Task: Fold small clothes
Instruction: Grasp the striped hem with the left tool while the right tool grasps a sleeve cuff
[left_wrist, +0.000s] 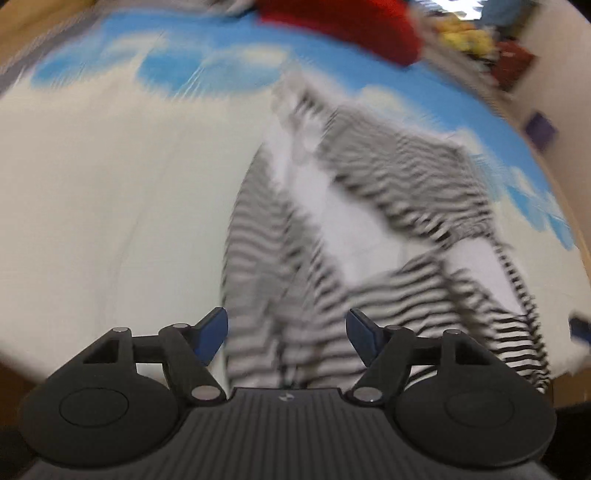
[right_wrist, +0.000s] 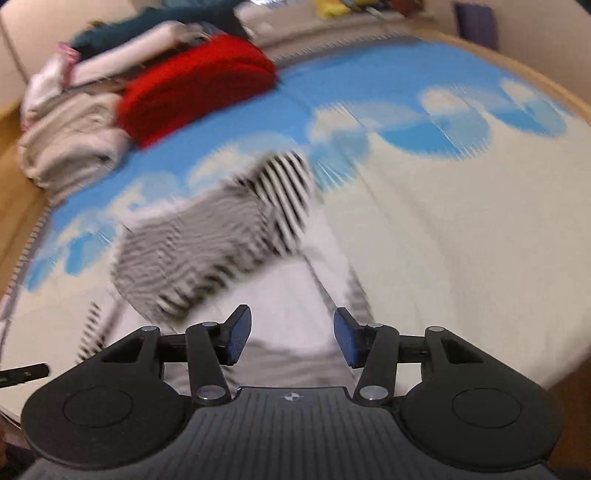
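I have both grippers over the bed, and both views are smeared with blur, so I read the details with caution. The striped garment (left_wrist: 369, 236) lies on the cloud-print bedsheet (left_wrist: 110, 192), toward the near edge of the bed, partly doubled over: a black-and-white striped panel sits across a plain white inner area, with a striped strip running off toward the near edge. The left gripper (left_wrist: 287, 338) has its jaws spread apart with nothing between them, the cloth showing through the gap below. The right gripper (right_wrist: 292, 341) is the same, jaws wide and empty, hanging over the white part of the garment at its near end; I cannot tell whether either one touches the fabric. At the far corner of the bed sits a pile of clothes (right_wrist: 74, 122), with a red folded piece (right_wrist: 195, 85) on its inner side, well apart from the striped one. My judgement is that I am mid-fold on this garment, between grasps, with one flap already turned over and the shape not yet tidy. The next move, as I see it, calls for choosing a free edge or corner on each side, bringing the fingers down around it, closing on a single layer only, and then carrying it across so the edges meet squarely.
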